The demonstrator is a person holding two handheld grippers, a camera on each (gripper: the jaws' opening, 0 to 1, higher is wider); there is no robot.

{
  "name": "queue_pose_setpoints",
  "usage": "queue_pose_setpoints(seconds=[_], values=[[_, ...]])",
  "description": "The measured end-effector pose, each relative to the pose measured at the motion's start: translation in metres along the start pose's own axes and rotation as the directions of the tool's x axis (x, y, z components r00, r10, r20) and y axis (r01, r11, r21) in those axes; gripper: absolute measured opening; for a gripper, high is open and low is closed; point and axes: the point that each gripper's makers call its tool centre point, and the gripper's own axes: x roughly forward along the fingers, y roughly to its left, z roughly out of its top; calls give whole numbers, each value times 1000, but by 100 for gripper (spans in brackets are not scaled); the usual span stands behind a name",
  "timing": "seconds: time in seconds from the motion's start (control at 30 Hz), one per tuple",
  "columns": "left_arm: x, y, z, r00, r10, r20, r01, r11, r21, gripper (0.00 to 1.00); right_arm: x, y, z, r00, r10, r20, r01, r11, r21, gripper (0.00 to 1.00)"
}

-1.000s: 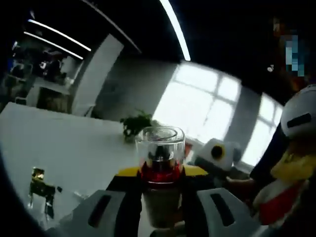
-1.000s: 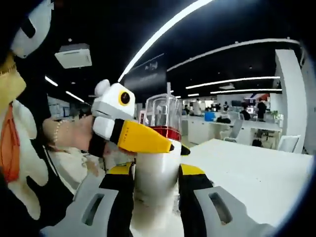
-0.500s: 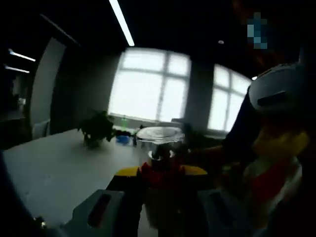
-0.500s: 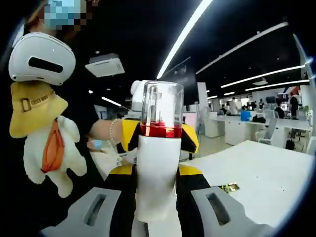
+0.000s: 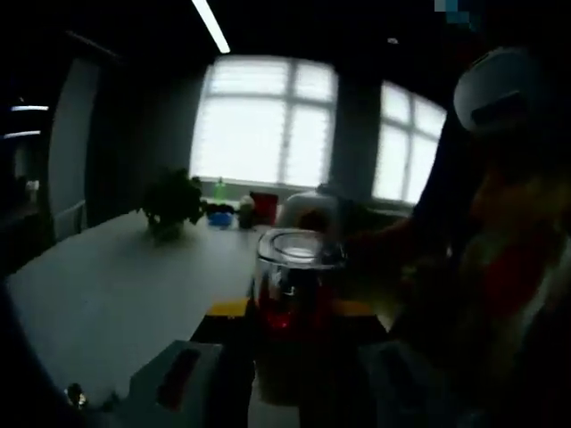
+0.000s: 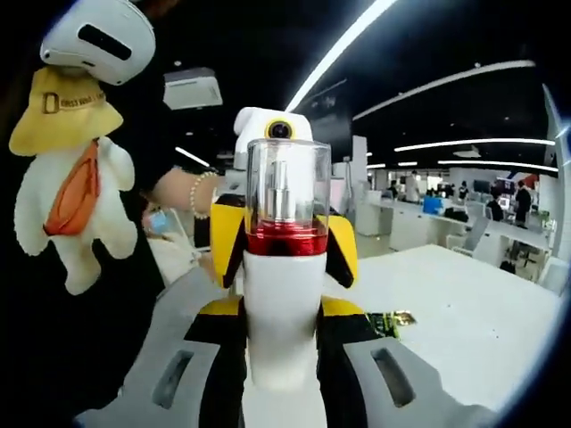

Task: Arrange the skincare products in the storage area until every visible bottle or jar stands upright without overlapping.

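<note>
I hold the white pump bottle (image 6: 285, 294) upright at frame centre, clamped by both the right gripper (image 6: 284, 357) and left gripper (image 5: 287, 357); the table (image 6: 455, 312) lies lower right.

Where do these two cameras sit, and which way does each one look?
Left gripper view: rides on the left gripper, looking along its jaws at the bottle toward bright windows; a wrist shows.
Right gripper view: rides on the right gripper, looking along its jaws past the white bottle at the left gripper and an office; a wrist shows.
Shared: both grippers grip the same clear-capped, red-collared bottle.
</note>
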Motion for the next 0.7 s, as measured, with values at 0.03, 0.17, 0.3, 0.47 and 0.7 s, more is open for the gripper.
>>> queue_pose_setpoints(seconds=[0.03, 0.17, 0.3, 0.47, 0.7], values=[[1, 1, -4, 1000, -1, -2, 1, 1000, -4, 26, 0, -1, -5, 1000, -5, -9, 5, 1000, -2, 29], [8, 5, -23, 1000, -6, -29, 5, 999, -35, 26, 3, -3, -27, 998, -23, -65, 23, 1000, -10, 29], [14, 8, -39, 998, -28, -49, 25, 997, -70, 26, 4, -4, -46, 995, -24, -97, 25, 1000, 11, 29], [21, 14, -58, 996, -47, -73, 39, 994, -97, 27, 3, -8, -70, 989, -22, -146, 25, 999, 23, 29], [34, 27, -83, 991, -62, -118, 48, 992, -116, 27, 4, -20, -99, 977, -66, -205, 69, 998, 6, 29]])
